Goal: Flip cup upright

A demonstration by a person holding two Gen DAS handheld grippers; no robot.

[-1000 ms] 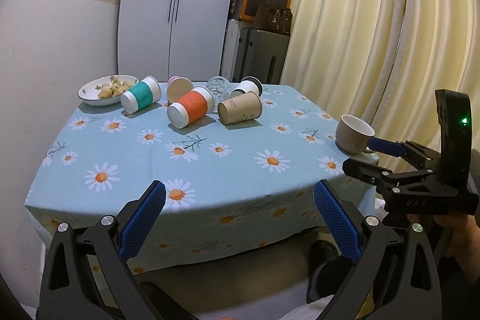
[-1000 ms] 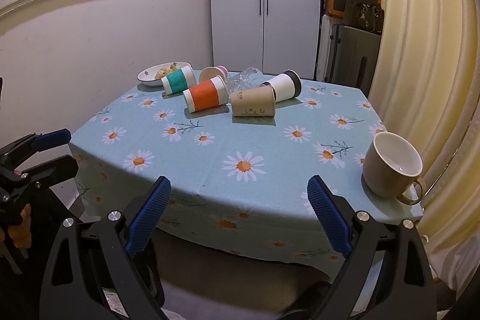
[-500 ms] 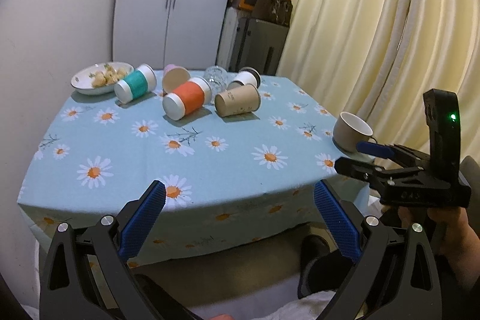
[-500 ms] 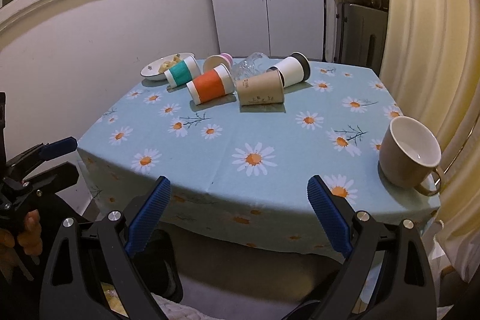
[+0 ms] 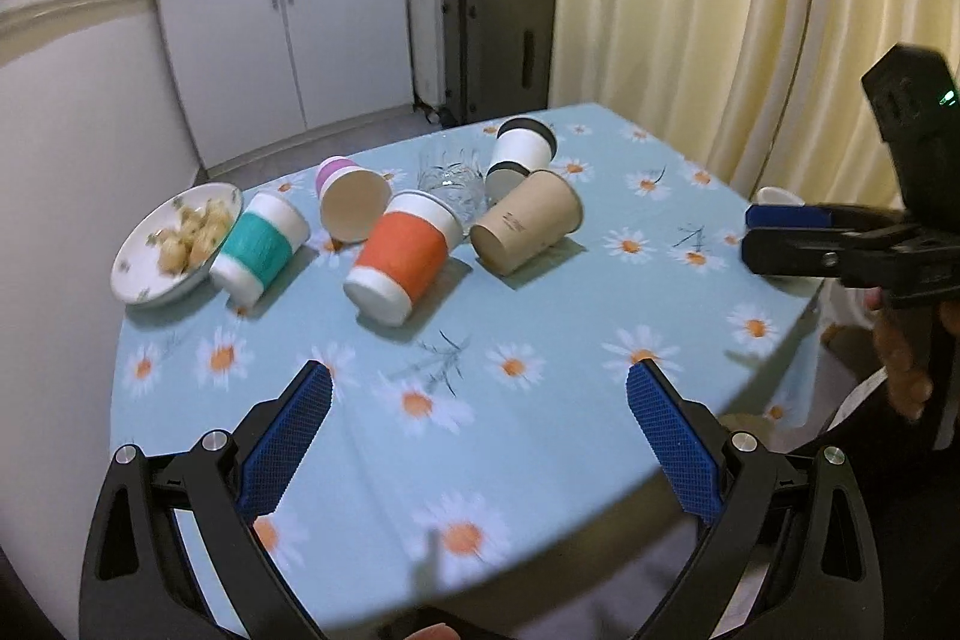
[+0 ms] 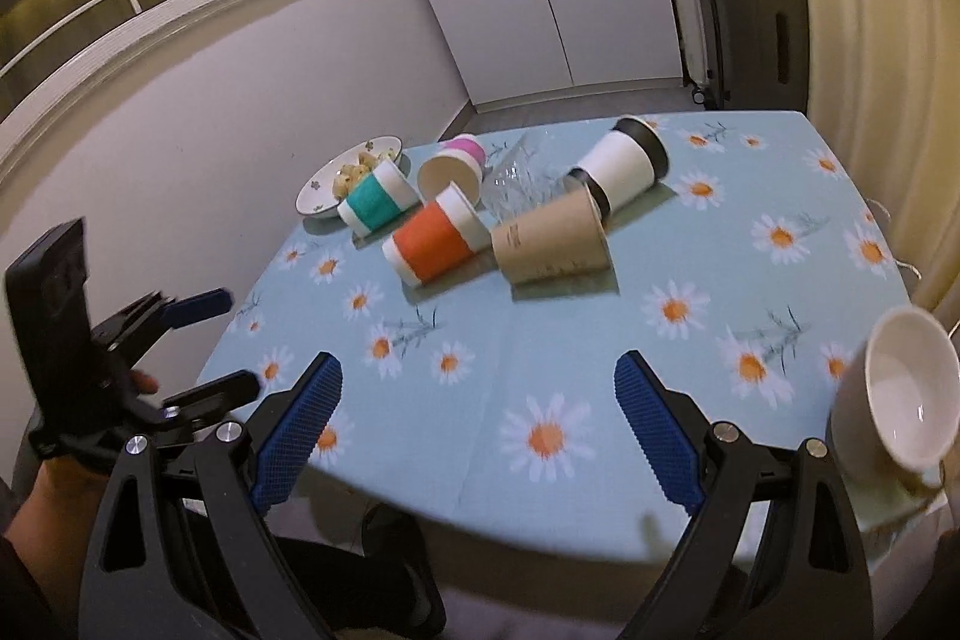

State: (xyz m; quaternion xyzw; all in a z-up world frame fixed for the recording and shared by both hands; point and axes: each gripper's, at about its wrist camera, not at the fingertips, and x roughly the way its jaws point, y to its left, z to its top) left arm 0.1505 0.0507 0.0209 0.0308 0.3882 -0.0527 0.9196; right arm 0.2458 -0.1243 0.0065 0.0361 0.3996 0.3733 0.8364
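Note:
Several cups lie on their sides in a cluster at the far side of the table: a teal-banded cup (image 5: 258, 247), a pink cup (image 5: 348, 202), an orange-banded cup (image 5: 405, 259), a brown paper cup (image 5: 528, 223), a white cup with black bands (image 5: 522, 154) and a clear glass (image 5: 450, 172). They also show in the right wrist view, the orange cup (image 6: 435, 238) beside the brown one (image 6: 552, 241). A beige mug (image 6: 900, 406) stands upright at the right edge. My left gripper (image 5: 477, 436) and right gripper (image 6: 477, 424) are both open and empty over the table's near edge.
A white bowl of snacks (image 5: 174, 244) sits at the far left of the daisy tablecloth (image 5: 540, 340). Curtains (image 5: 720, 10) hang close on the right, a wall on the left. The right gripper shows at the right of the left wrist view (image 5: 840, 244).
Both grippers have risen and moved forward over the table edge, now looking down more steeply at the cups. Both stay open and empty. The cups have not moved.

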